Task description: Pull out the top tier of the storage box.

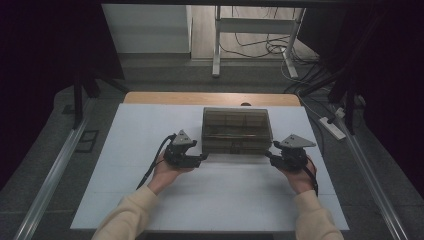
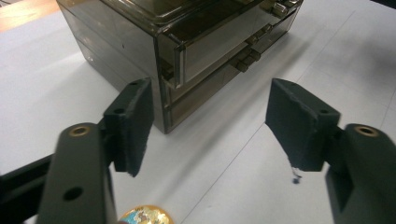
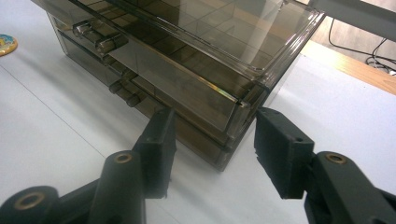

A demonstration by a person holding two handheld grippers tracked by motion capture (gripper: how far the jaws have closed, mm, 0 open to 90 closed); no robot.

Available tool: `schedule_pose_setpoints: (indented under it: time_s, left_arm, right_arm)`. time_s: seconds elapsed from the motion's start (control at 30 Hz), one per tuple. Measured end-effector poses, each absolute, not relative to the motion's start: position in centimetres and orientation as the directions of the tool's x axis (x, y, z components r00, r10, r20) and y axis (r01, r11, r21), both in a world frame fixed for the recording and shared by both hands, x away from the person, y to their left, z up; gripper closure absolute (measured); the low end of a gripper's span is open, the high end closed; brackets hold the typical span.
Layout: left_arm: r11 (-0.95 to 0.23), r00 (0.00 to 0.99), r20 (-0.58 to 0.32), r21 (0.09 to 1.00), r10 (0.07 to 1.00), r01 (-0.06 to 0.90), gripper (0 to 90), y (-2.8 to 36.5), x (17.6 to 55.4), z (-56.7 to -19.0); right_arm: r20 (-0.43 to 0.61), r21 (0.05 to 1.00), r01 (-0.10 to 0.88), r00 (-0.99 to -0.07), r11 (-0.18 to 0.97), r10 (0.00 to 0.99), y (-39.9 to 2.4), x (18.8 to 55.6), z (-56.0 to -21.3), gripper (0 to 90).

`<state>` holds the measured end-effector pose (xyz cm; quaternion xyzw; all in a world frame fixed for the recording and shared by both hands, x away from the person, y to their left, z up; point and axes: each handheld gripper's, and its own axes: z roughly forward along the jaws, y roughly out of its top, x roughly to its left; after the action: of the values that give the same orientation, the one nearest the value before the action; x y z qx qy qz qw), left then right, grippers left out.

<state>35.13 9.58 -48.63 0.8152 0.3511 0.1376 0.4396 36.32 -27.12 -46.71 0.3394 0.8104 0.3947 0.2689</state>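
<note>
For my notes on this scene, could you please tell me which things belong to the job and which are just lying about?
In the job: drawer box, left gripper, right gripper.
Lying about: round colourful disc, power strip, floor cables.

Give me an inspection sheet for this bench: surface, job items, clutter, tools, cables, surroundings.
Surface: white board laid on a wooden table, flat.
Job's things: smoky transparent drawer box, upright, its top drawer pulled slightly out.
Clutter: small round colourful disc on the board near the left tool.
Tools: left tool at the box's front left corner, right tool at its front right corner; both open, each straddling a corner, pads not pressing.
Cables: black cable trailing from the left tool; loose cables on the floor beyond the table.
Surroundings: white frame legs, power strip on the floor, dark curtains.
</note>
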Motion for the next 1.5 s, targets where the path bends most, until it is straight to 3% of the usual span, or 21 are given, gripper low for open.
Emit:
schedule_pose_setpoints:
  time_s: [0.53,1.13,1.5]
  left_arm:
    - [-0.377,0.702,-0.044,0.819,0.711,0.433,56.2,8.85,35.65,-48.55]
    - [-0.369,0.676,-0.026,0.822,0.736,0.434,76.5,9.1,35.72,-48.52]
    - [-0.372,0.676,-0.023,0.821,0.737,0.433,80.7,9.13,35.67,-48.51]
  right_arm:
    - [-0.193,0.822,0.332,-0.601,0.462,0.775,-27.09,36.39,-46.78,69.1]
    - [-0.196,0.821,0.335,-0.595,0.463,0.779,-27.27,36.38,-46.78,76.2]
    - [-0.199,0.822,0.331,-0.595,0.463,0.779,-27.32,36.33,-46.78,77.8]
